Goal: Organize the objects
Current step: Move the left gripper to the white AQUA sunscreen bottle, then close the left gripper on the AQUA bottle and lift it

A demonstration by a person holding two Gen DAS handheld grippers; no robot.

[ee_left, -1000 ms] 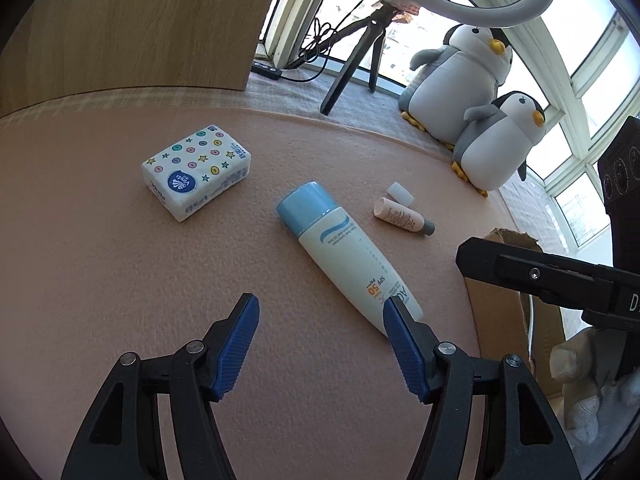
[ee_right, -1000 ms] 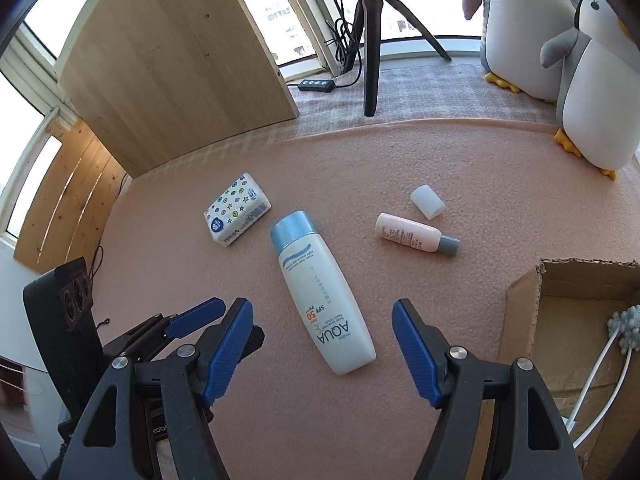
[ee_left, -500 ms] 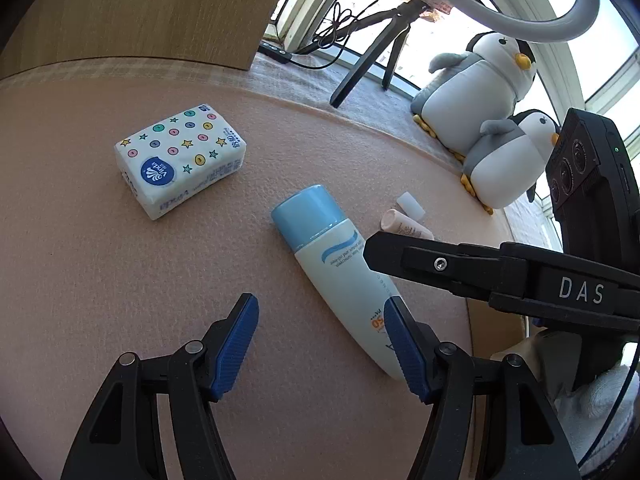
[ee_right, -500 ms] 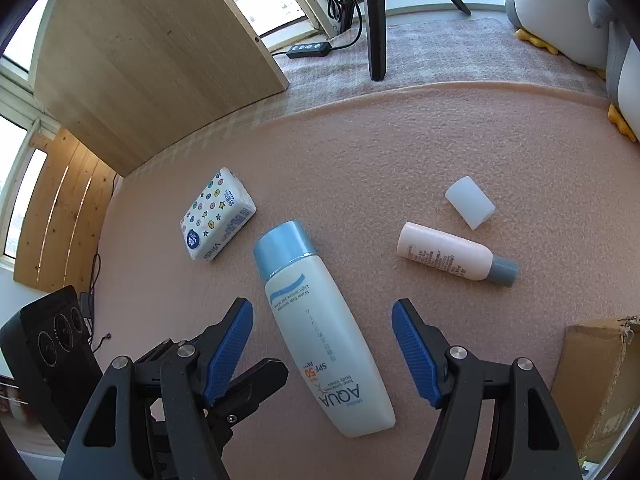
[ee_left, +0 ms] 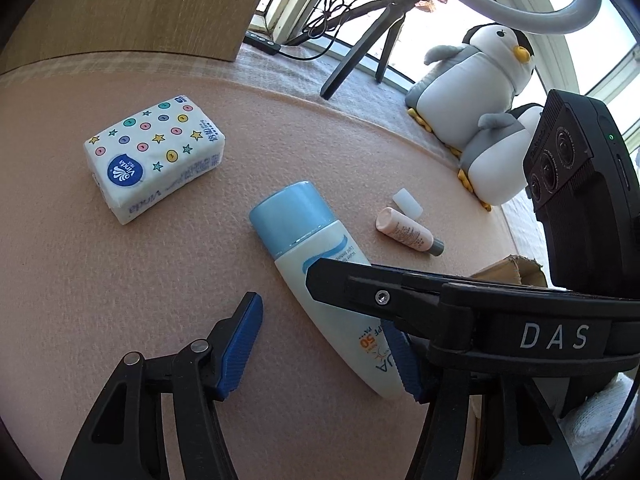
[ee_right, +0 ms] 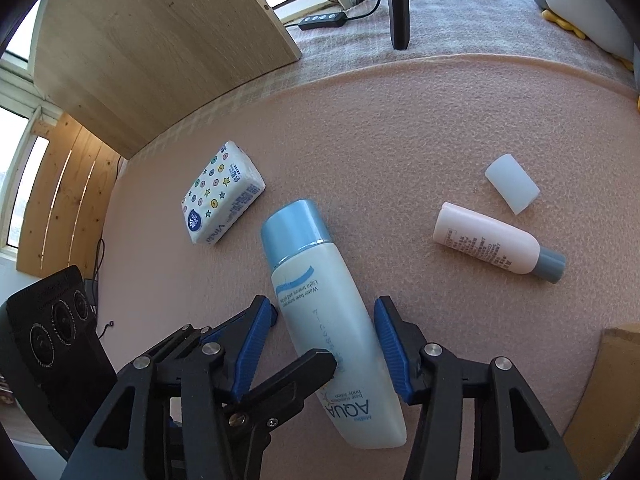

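Observation:
A white sunscreen bottle with a blue cap lies on the pink mat. My right gripper straddles its middle, open, with the blue pads close to both sides and slim gaps showing. My left gripper is open over the bottle's base end. One of its black fingers crosses above the bottle. A right gripper finger reaches across in the left wrist view. A star-patterned tissue pack lies to the left. A small pink tube and a white cap lie to the right.
A cardboard box sits at the mat's right edge. Two plush penguins and a black tripod stand by the window behind. A wooden board leans at the back left.
My right gripper has moved forward and down over the bottle and its jaws have narrowed around it. My left gripper has drifted closer to the bottle, its opening unchanged.

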